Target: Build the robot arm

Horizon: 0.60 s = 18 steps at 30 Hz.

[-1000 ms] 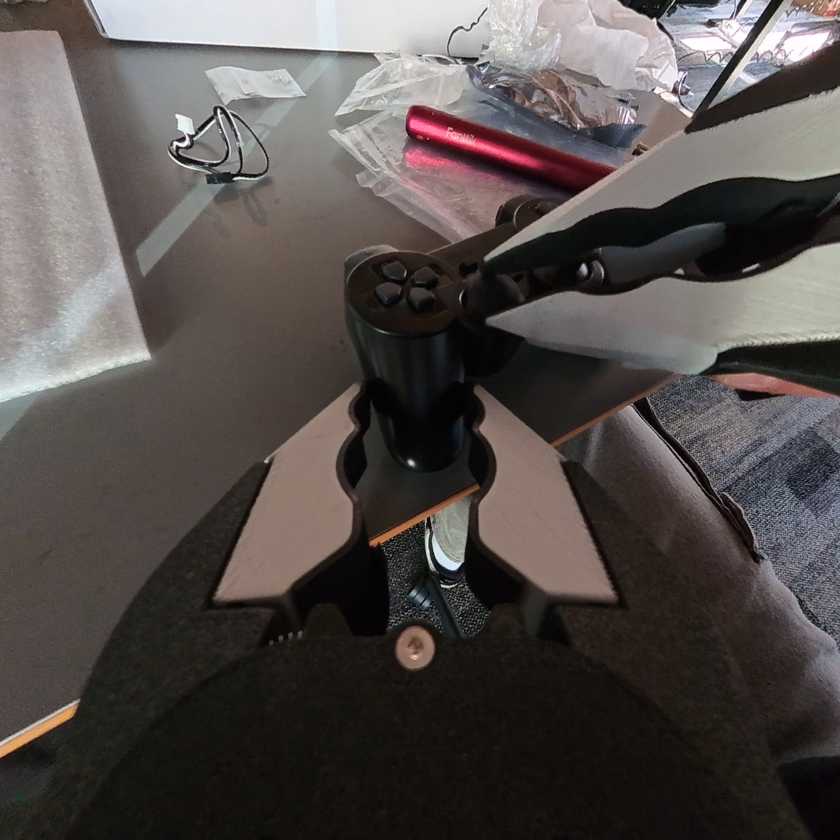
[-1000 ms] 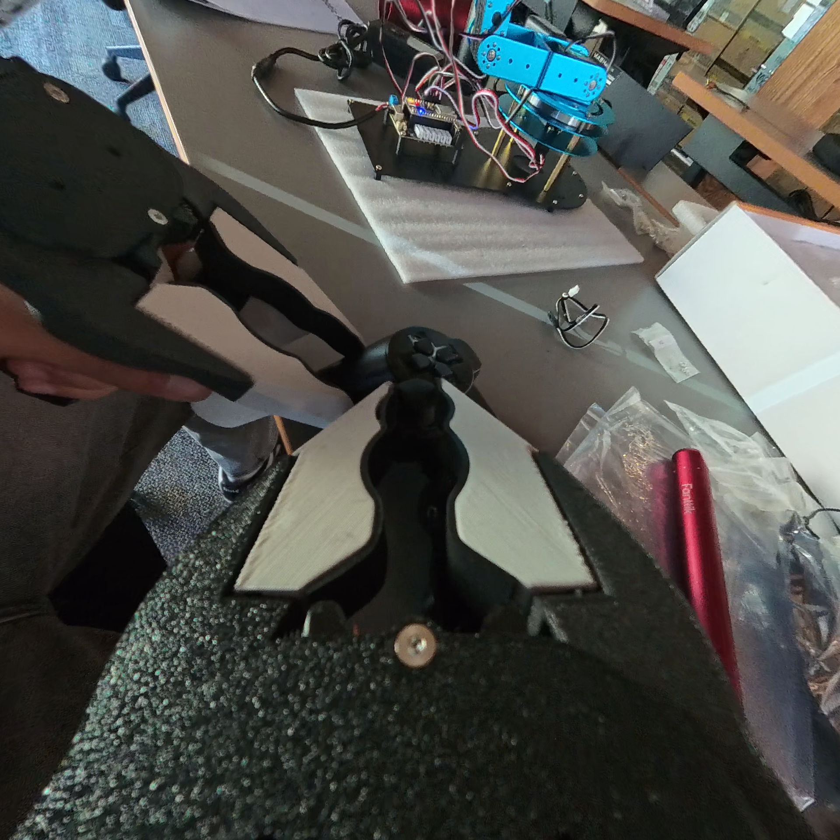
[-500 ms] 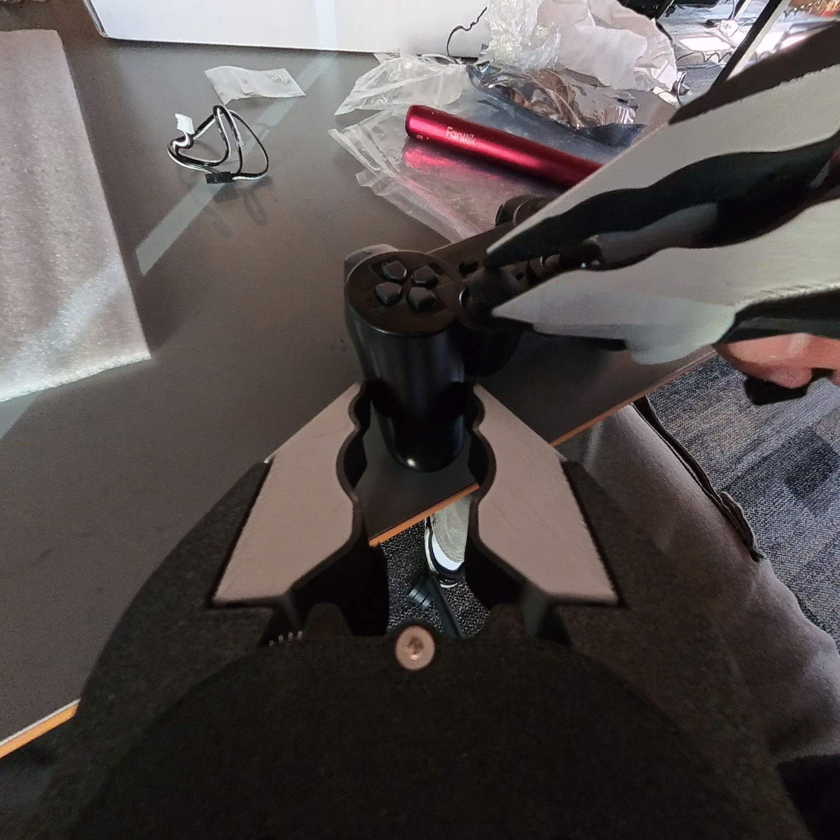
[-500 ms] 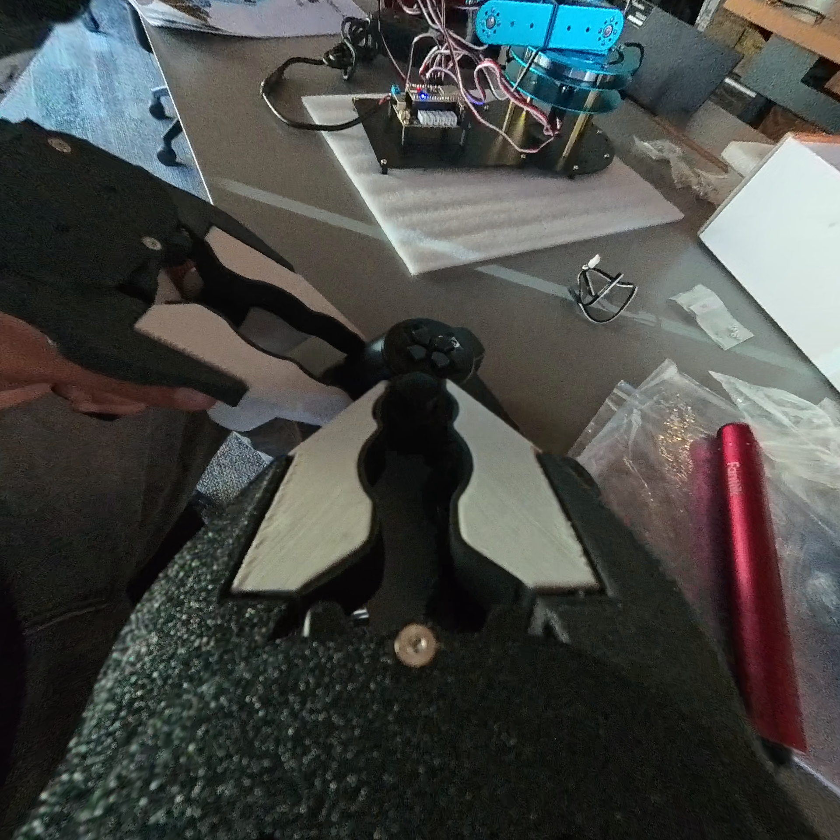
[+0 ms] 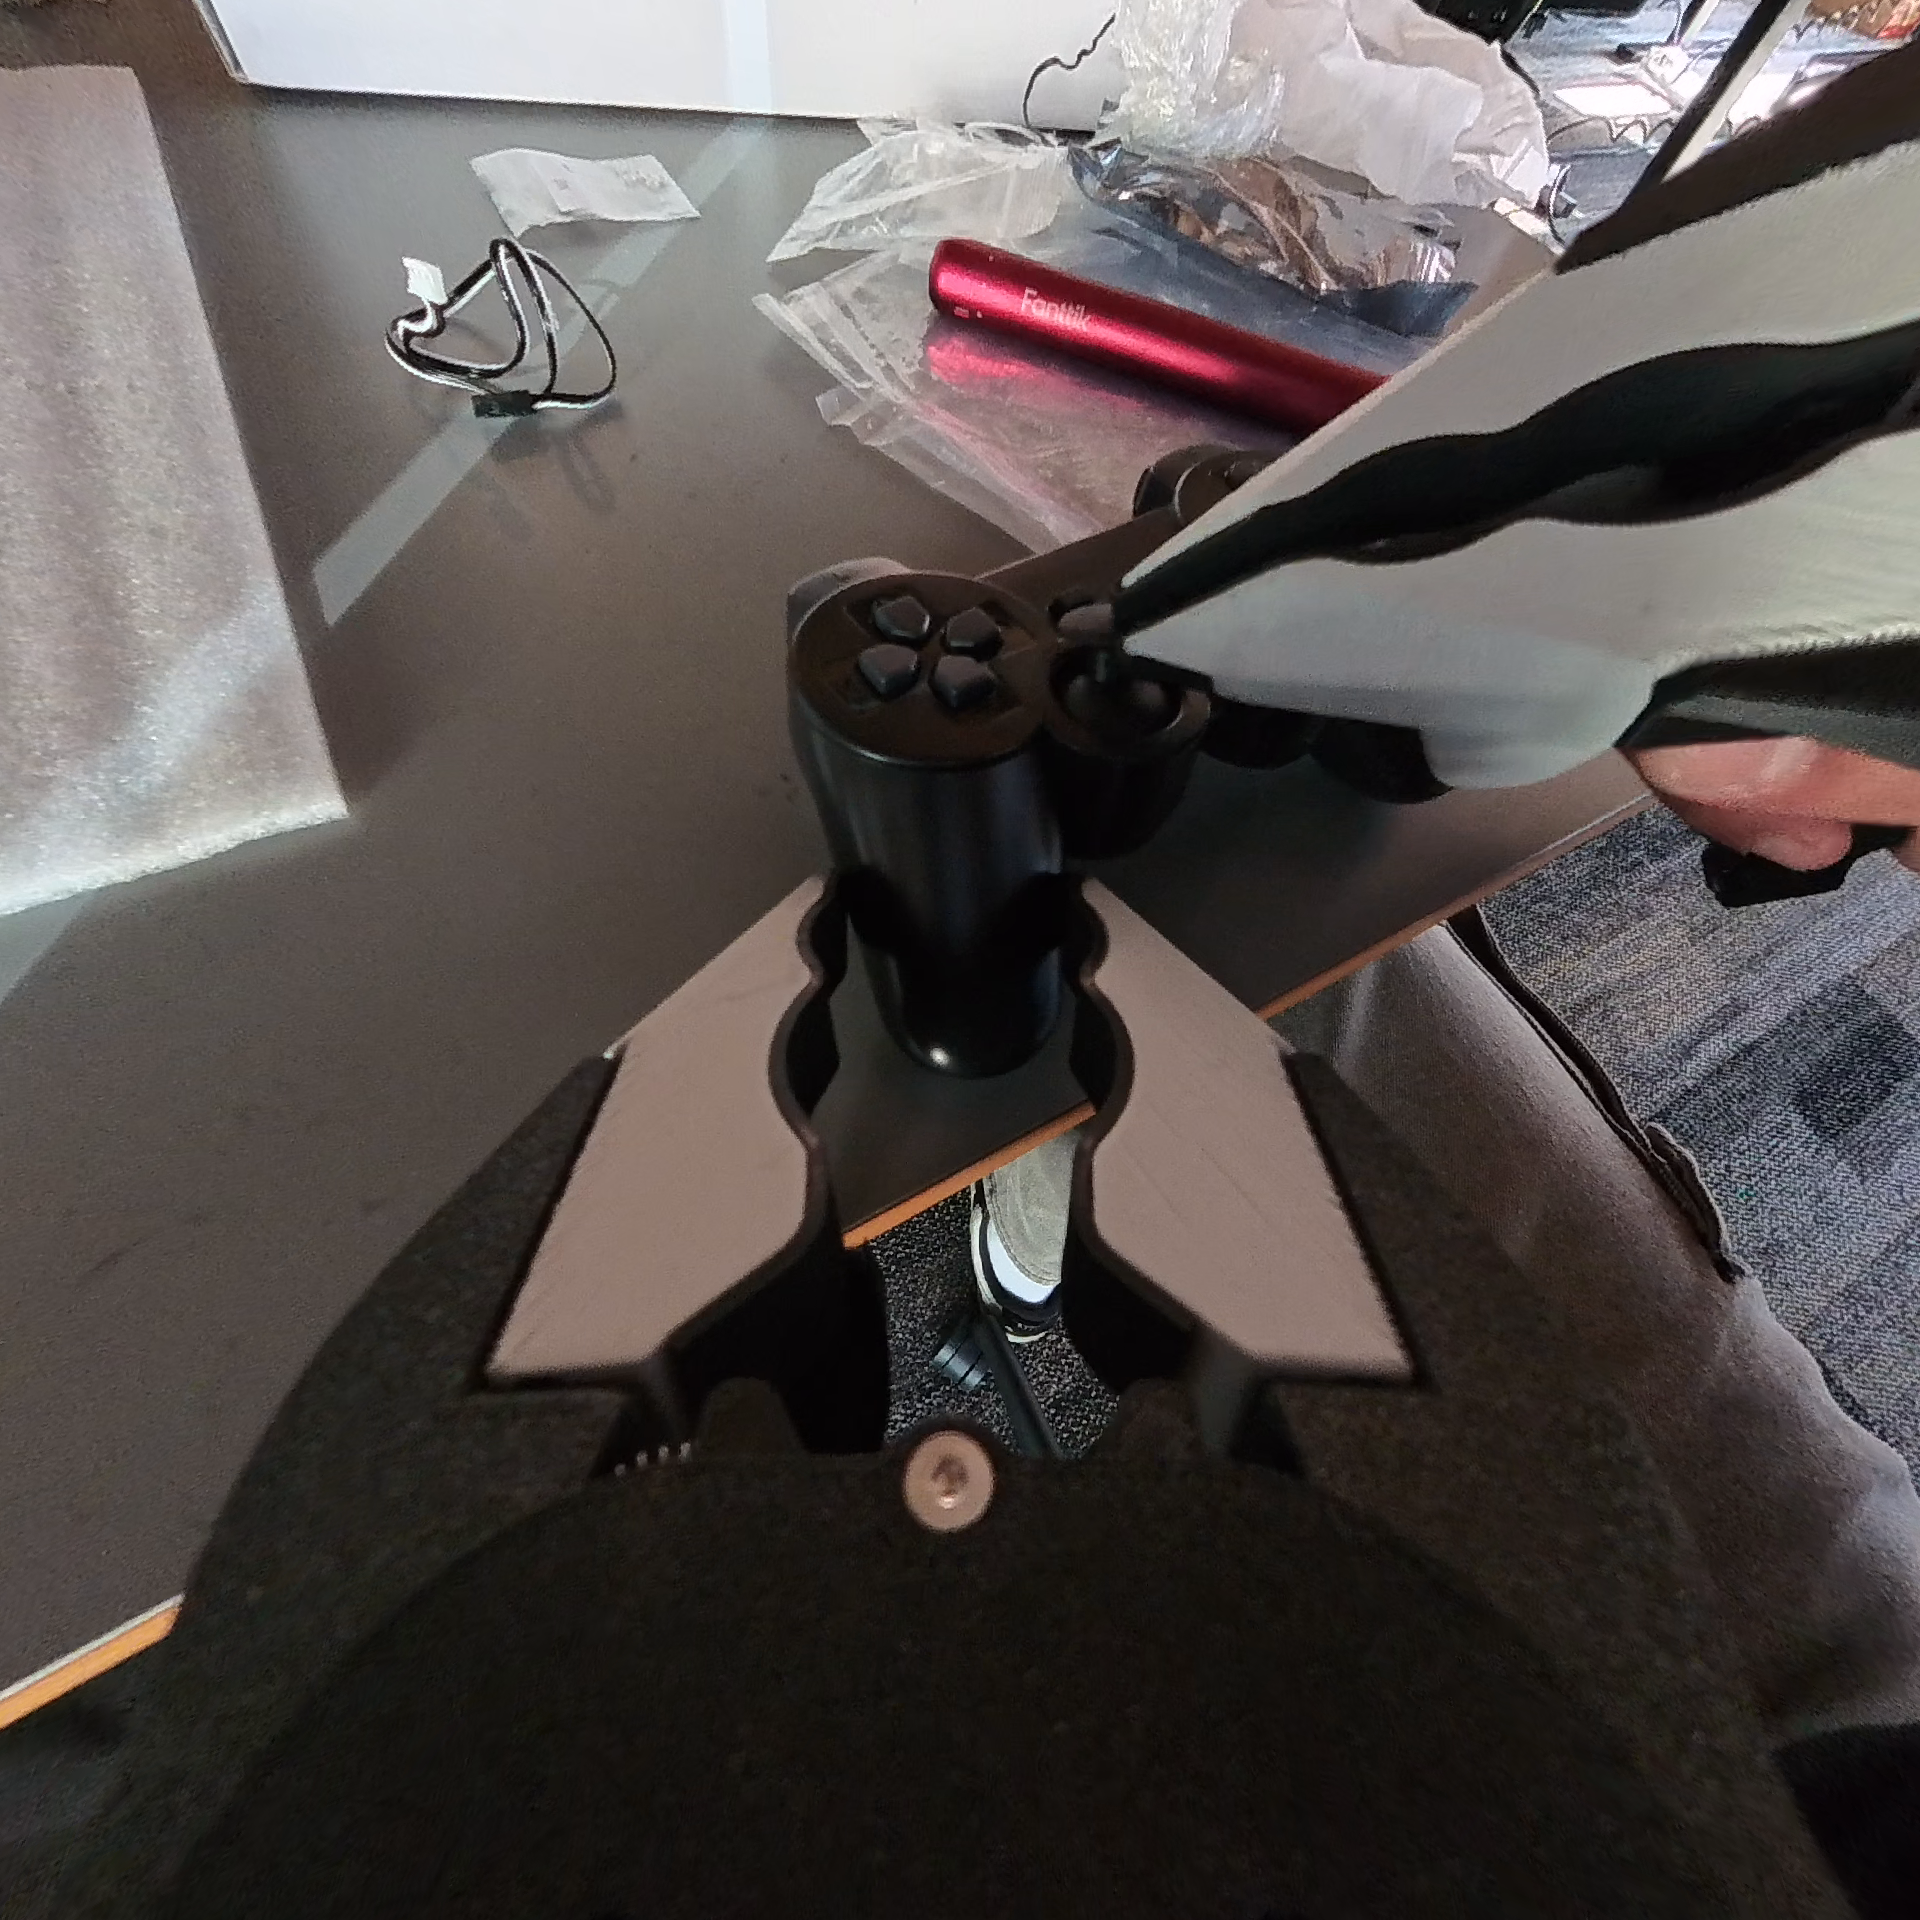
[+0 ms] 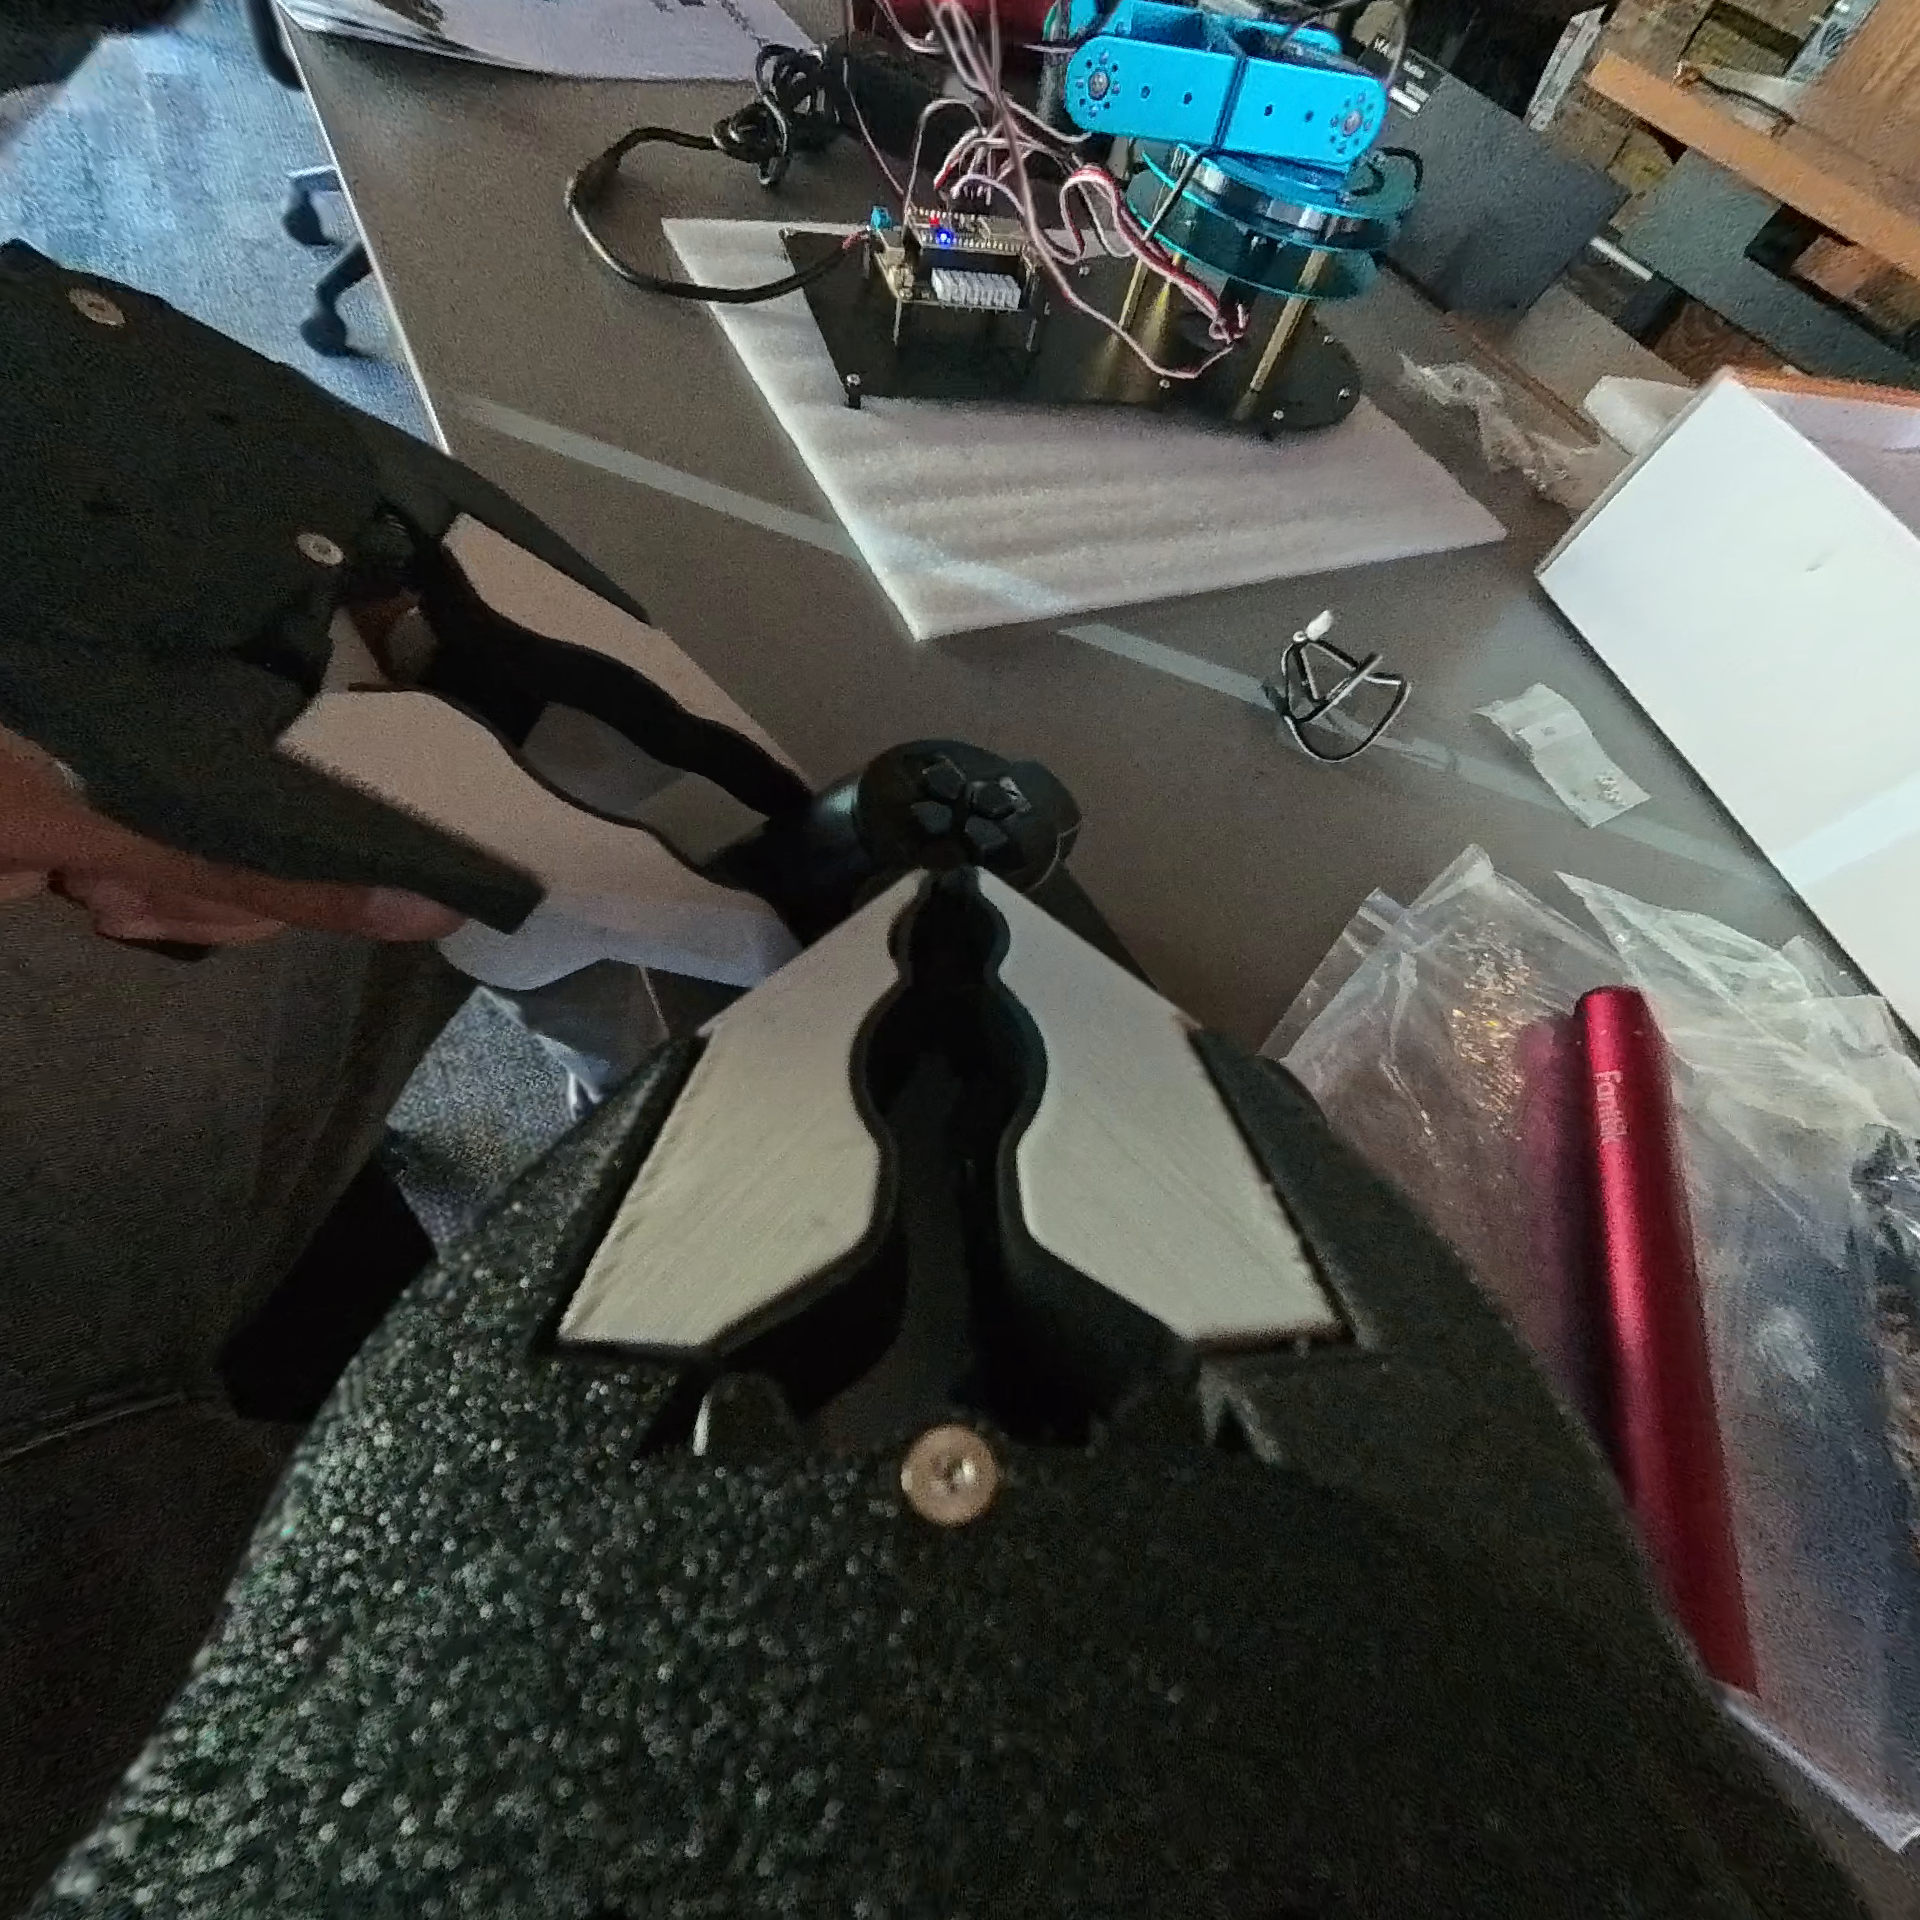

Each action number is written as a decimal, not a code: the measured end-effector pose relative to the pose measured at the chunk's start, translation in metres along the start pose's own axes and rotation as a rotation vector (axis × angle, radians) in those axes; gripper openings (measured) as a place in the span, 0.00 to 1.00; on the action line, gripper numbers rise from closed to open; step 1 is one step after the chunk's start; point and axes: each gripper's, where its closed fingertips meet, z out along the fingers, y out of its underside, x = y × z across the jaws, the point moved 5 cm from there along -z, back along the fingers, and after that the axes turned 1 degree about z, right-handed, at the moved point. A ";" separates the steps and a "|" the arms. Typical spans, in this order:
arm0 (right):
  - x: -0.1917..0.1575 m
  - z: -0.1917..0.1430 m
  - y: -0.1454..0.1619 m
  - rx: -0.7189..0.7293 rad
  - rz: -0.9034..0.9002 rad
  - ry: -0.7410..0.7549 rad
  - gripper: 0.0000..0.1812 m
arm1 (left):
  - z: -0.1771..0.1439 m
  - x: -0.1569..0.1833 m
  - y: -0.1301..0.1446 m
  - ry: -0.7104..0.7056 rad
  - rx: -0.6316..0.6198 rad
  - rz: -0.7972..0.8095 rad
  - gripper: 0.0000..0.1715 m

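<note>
A black game controller (image 5: pixel 914 665) lies at the near edge of the dark table (image 5: pixel 520 727). My left gripper (image 5: pixel 951 935) is shut on the controller's left handle. My right gripper (image 5: pixel 1120 623) comes in from the right, and its nearly closed tips pinch the controller's left thumbstick (image 5: pixel 1122 712). In the right wrist view the right gripper (image 6: pixel 951 883) sits just behind the button pad of the controller (image 6: pixel 956 800). The left gripper (image 6: pixel 774 862) holds the controller from the left there. A hand (image 6: pixel 208 914) grips the left tool.
A red metal cylinder (image 5: pixel 1143 332) lies on clear plastic bags (image 5: pixel 914 343). A coiled black-and-white wire (image 5: pixel 499 332), a white foam sheet (image 6: pixel 1091 520) bearing a blue robot arm (image 6: pixel 1226 94) on a black base, and a white box (image 6: pixel 1766 623) are farther off. The table edge (image 5: pixel 1351 997) runs beside a person's leg.
The right gripper has tilted upward about the thumbstick, and its view has swung. The thumbstick base now shows below its tips. The left gripper and controller have stayed put.
</note>
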 end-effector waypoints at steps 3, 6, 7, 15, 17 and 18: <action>-0.002 0.000 -0.002 -0.006 -0.005 -0.004 0.06 | 0.000 0.000 0.000 0.001 0.000 0.000 0.24; -0.004 -0.004 -0.008 0.018 0.026 -0.047 0.14 | 0.000 -0.001 0.000 0.002 0.000 0.001 0.24; 0.001 -0.008 -0.010 0.031 0.021 -0.024 0.16 | -0.001 -0.001 0.000 0.002 -0.002 0.001 0.23; 0.057 -0.044 0.065 -0.114 0.392 -0.137 0.43 | -0.008 -0.009 0.003 0.007 -0.006 -0.030 0.24; 0.054 -0.046 0.068 -0.104 0.428 -0.195 0.42 | -0.007 -0.010 0.003 0.031 -0.012 -0.055 0.24; 0.054 -0.047 0.064 -0.076 0.415 -0.199 0.40 | -0.007 -0.010 0.002 0.055 -0.008 -0.083 0.24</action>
